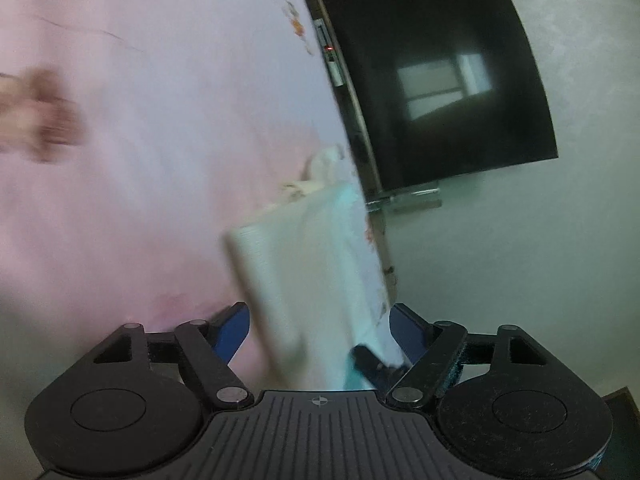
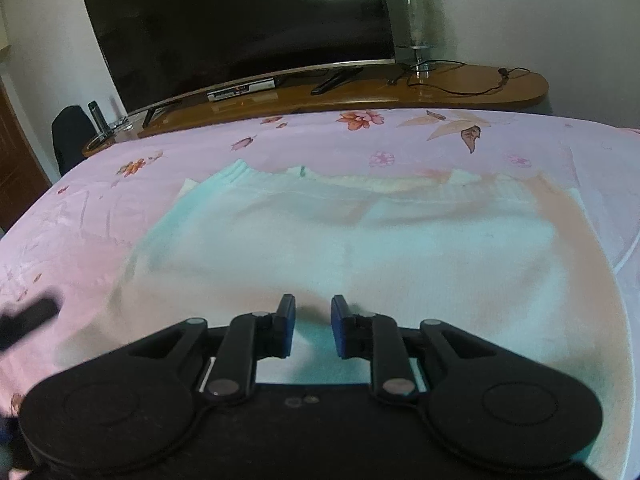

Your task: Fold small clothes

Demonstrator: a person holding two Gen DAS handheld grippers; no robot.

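A small pale mint and white garment (image 2: 352, 248) lies spread flat on the pink floral bedspread (image 2: 520, 148). My right gripper (image 2: 313, 316) is open just above its near edge, blue pads a little apart, nothing between them. In the left wrist view the picture is tilted and blurred. My left gripper (image 1: 320, 328) has its blue fingers (image 1: 234, 328) wide apart, and the garment (image 1: 316, 264) runs between them. I cannot tell whether they touch it.
A large dark television (image 2: 240, 28) stands on a wooden shelf (image 2: 460, 88) beyond the bed, with a set-top box, a glass lamp (image 2: 416, 24) and cables. A blurred dark object (image 2: 28, 316) sits at the left edge. The wall (image 1: 520, 260) is close on the right.
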